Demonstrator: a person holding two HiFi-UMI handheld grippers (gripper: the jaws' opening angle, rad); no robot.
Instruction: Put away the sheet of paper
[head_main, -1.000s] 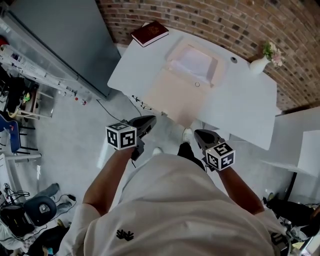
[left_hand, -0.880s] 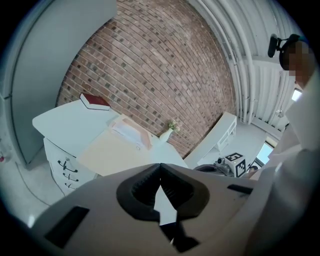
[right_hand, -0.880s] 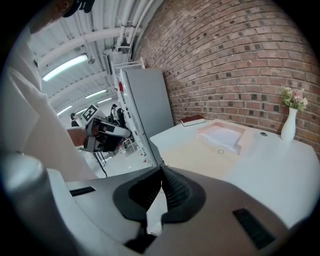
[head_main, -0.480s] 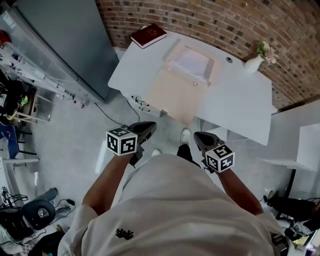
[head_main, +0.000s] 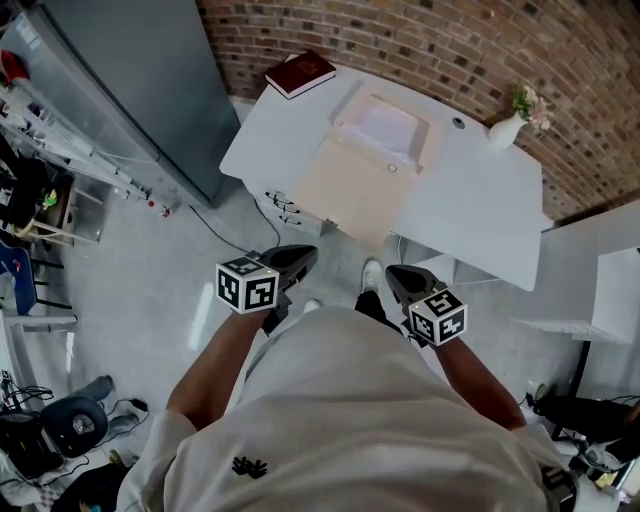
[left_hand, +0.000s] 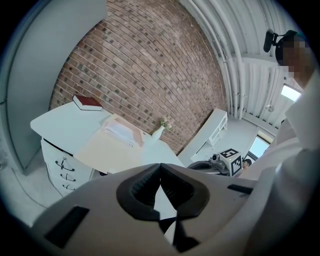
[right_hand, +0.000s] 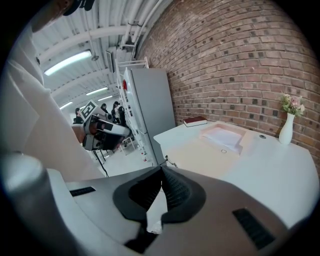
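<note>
A white sheet of paper (head_main: 386, 124) lies in a shallow cream box (head_main: 432, 140) on the white desk (head_main: 480, 210), and the box's wide cream flap (head_main: 350, 185) lies open toward me. Paper (left_hand: 119, 131) and flap (left_hand: 100, 149) also show in the left gripper view, and the paper (right_hand: 221, 134) in the right gripper view. My left gripper (head_main: 303, 257) and right gripper (head_main: 393, 275) hang in front of my body, well short of the desk. Both are shut with nothing between the jaws; I see the same at the left gripper (left_hand: 160, 165) and right gripper (right_hand: 161, 167).
A dark red book (head_main: 300, 72) lies on the desk's far left corner, and a white vase with flowers (head_main: 508, 128) stands at its far right. Drawers (head_main: 284, 206) sit under the desk's left end. A tall grey cabinet (head_main: 130, 80) stands to the left, a white shelf (head_main: 600, 300) to the right.
Both grippers stay shut in front of my body, almost still. The head view has shifted slightly, so the desk sits a little differently in the picture.
</note>
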